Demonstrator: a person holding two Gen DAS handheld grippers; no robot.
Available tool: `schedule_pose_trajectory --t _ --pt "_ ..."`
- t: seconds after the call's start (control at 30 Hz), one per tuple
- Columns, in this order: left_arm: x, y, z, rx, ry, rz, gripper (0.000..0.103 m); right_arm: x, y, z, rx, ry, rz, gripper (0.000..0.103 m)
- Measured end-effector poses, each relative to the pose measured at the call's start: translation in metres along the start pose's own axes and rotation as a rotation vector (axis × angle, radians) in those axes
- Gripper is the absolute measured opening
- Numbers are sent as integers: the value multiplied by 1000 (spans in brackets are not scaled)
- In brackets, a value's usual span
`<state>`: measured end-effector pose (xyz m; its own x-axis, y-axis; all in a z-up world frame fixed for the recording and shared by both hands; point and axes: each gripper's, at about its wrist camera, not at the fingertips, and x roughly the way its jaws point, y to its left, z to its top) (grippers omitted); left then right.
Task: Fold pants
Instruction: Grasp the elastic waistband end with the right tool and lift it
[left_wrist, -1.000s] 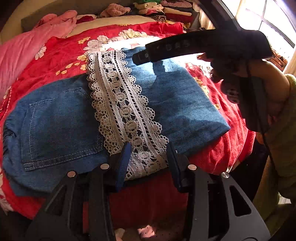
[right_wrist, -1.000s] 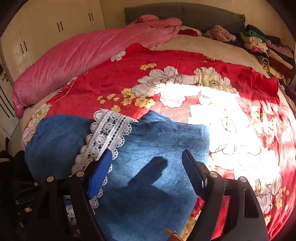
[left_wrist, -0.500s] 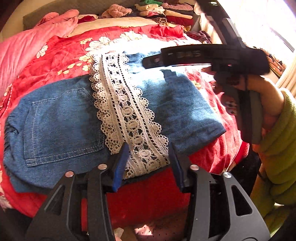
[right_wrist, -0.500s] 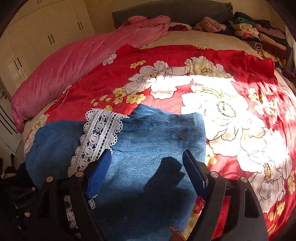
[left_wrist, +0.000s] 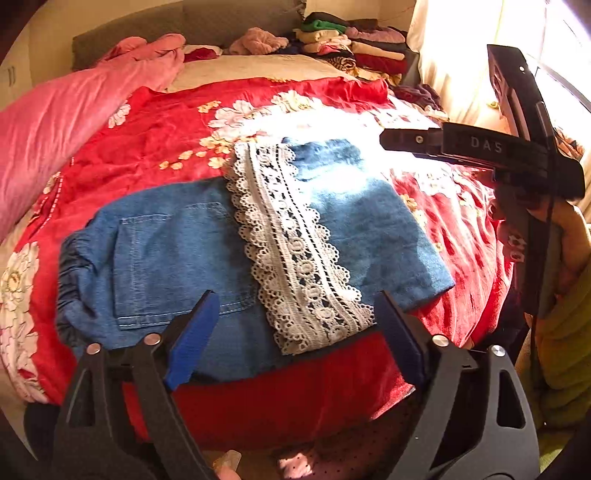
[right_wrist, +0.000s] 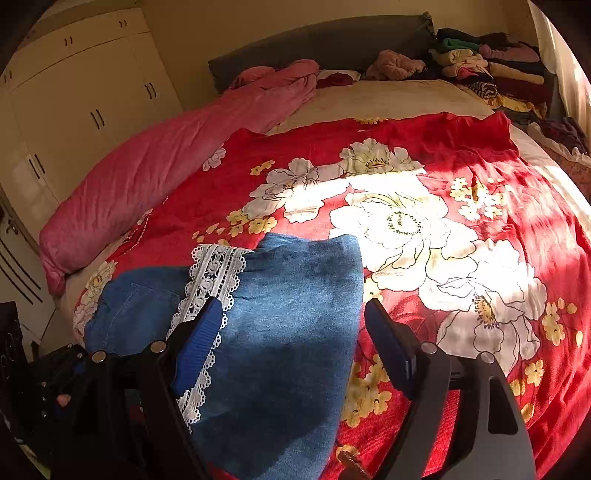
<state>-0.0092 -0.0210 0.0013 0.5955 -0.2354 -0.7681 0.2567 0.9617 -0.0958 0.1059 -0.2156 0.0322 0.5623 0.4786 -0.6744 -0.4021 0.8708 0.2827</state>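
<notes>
Left gripper (left_wrist: 295, 325) newly wider, empty (right gripper (right_wrist: 295, 332) likewise apart), both above folded pants (left_wrist: 221, 251).

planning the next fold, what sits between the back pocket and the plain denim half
The white lace band runs between the back pocket and the plain denim half, clearest in the left wrist view.

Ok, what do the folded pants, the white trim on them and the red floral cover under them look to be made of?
The pants look like blue denim: matte weave, stitched patch pocket. The white trim looks like openwork lace, with scalloped edges and holes showing blue beneath. The red floral cover seems a soft printed fabric; whether plush or plain cotton is hard to tell.
</notes>
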Motion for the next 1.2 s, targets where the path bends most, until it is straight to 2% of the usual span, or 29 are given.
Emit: schedule_pose_trajectory --t 0.1,0.17,0.47,0.93,1.2 --pt "-6 6 0 -15 -11 12 85 -3 9 1 -21 -4 11 79" --pt "-11 9 -1 -25 -20 19 86 -4 16 2 -36 -7 14 91" --pt "-28 31 -7 -83 -55 40 89 0 53 7 -116 6 35 91" --pt "-46 74 -20 -174 -85 105 91 22 120 20 -253 57 115 91" --pt "-42 113 -32 -295 -67 105 92 51 155 31 -328 108 165 91"
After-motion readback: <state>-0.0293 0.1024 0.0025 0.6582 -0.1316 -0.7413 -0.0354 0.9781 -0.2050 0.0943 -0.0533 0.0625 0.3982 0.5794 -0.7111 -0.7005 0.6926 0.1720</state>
